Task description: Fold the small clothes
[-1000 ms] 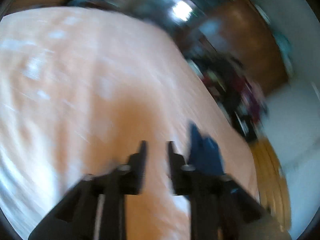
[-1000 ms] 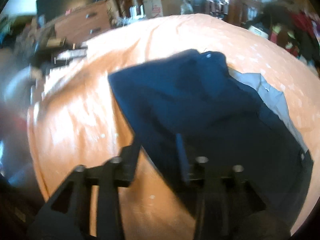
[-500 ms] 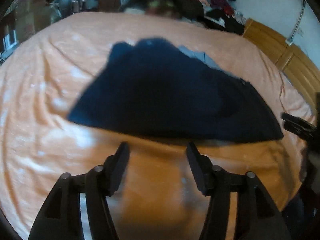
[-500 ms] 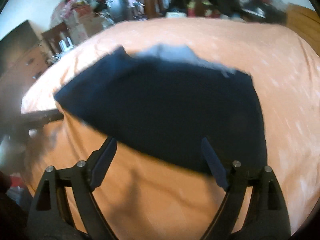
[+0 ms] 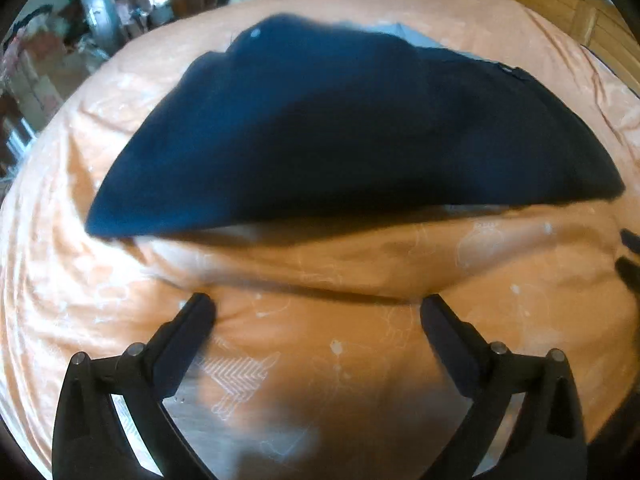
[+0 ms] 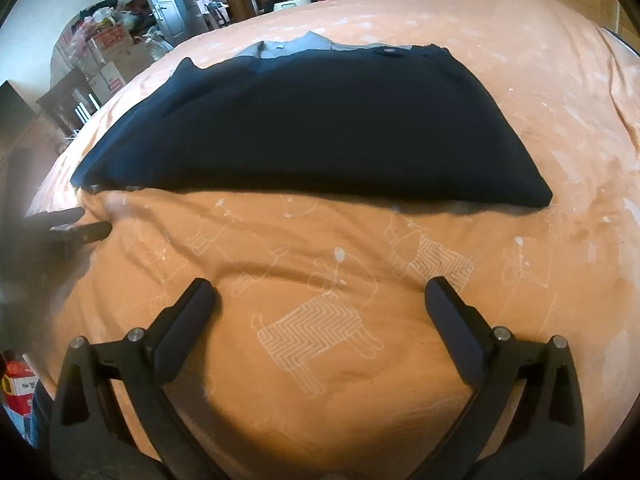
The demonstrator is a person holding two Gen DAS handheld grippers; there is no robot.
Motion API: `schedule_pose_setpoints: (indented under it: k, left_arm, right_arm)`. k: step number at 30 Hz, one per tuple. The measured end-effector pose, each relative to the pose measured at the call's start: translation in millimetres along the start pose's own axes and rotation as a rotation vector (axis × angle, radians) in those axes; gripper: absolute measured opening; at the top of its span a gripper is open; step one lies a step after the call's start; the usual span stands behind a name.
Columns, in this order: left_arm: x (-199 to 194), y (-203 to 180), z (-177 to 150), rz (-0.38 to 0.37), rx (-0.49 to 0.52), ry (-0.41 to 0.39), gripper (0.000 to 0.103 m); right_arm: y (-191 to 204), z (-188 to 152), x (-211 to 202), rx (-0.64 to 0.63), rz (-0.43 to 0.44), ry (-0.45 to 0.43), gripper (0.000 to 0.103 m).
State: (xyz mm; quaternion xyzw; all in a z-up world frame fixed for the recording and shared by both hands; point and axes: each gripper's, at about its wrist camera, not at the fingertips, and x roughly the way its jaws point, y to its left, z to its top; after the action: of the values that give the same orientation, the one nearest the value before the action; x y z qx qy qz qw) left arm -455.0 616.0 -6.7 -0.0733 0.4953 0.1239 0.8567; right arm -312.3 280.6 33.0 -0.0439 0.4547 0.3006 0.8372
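No readable writing showed anywhere; the boxes (image 6: 114,46) at far left were too small and blurred to read. The left gripper (image 5: 316,312) hung over the orange bed sheet (image 5: 360,360), its fingers wide apart and empty. The folded navy shirt (image 6: 320,128) lay flat on the bed, well ahead of both grippers, a grey collar (image 6: 288,46) peeking out behind it. The right gripper (image 6: 320,296) also stood spread and empty above the sheet's dog (image 6: 320,328) print.
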Motion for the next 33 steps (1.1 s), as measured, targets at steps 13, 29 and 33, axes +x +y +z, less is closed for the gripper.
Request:
schedule_pose_setpoints:
  k: [13, 29, 33]
  left_arm:
    - [6.3, 8.1, 2.0, -0.040, -0.010, -0.061, 0.103]
    - [4.4, 0.7, -4.2, -0.002, 0.001, -0.066, 0.103]
    - [3.6, 1.6, -4.1, -0.006, -0.001, -0.070, 0.103]
  right_arm:
    - [-3.4, -6.1, 2.2, -0.017, 0.038, -0.047, 0.103]
    - [-8.1, -8.5, -0.9, -0.022, 0.079, -0.048, 0.103]
    - [-8.5, -12.3, -3.4, -0.023, 0.091, -0.097, 0.103]
